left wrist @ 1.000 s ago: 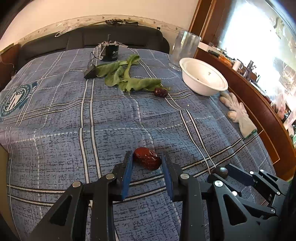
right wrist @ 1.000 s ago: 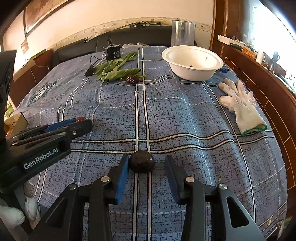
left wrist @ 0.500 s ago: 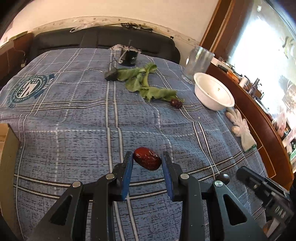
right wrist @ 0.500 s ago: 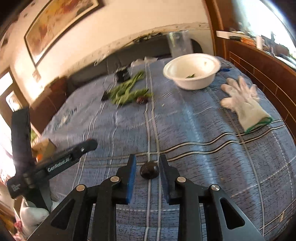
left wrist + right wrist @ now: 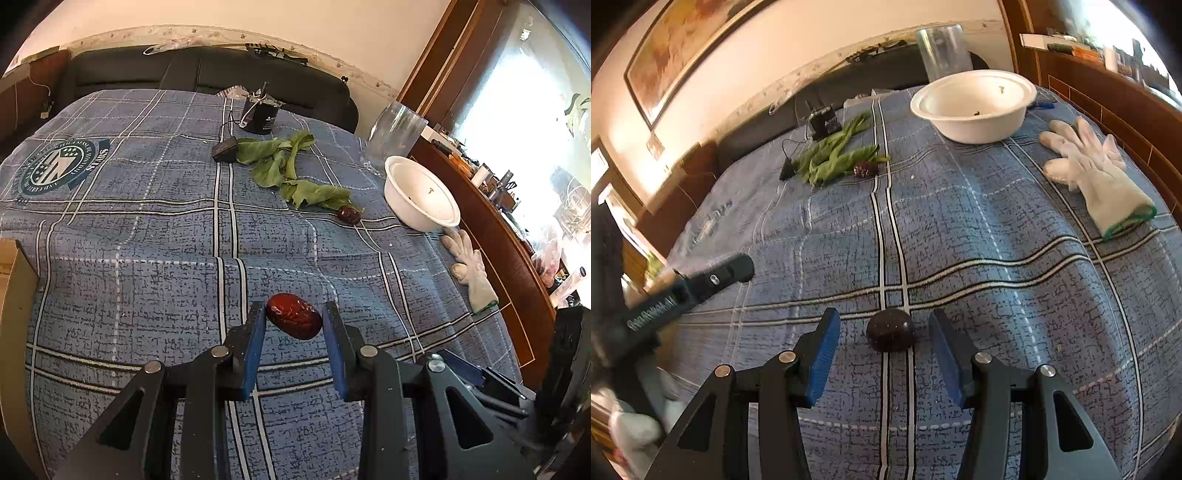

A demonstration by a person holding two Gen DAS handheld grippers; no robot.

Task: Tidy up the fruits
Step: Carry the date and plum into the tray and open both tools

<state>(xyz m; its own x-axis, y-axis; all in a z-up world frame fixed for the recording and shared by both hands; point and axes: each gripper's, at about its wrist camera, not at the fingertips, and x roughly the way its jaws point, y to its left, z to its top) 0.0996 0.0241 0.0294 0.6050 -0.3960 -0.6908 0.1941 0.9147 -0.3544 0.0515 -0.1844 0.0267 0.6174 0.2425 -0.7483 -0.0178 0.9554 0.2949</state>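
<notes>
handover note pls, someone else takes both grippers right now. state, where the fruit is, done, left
Left gripper: shut on a red date.
Right gripper: jaws opening, dark round fruit lies on the cloth between them, pads clear of it.
Second date lies by the green leaves.
White bowl: no fruit in it, only small specks.
Done: one date gripped.
Left: likely bowl that date, regrip the dark fruit, then fetch the date by the leaves.

Daylight from window [image 5: 517, 140] at right, blown out to white glare. Fisheye bending strong at edges, dark corner vignette. Right-wrist view: motion blur at left margin; picture frame [image 5: 676, 55] soft.
</notes>
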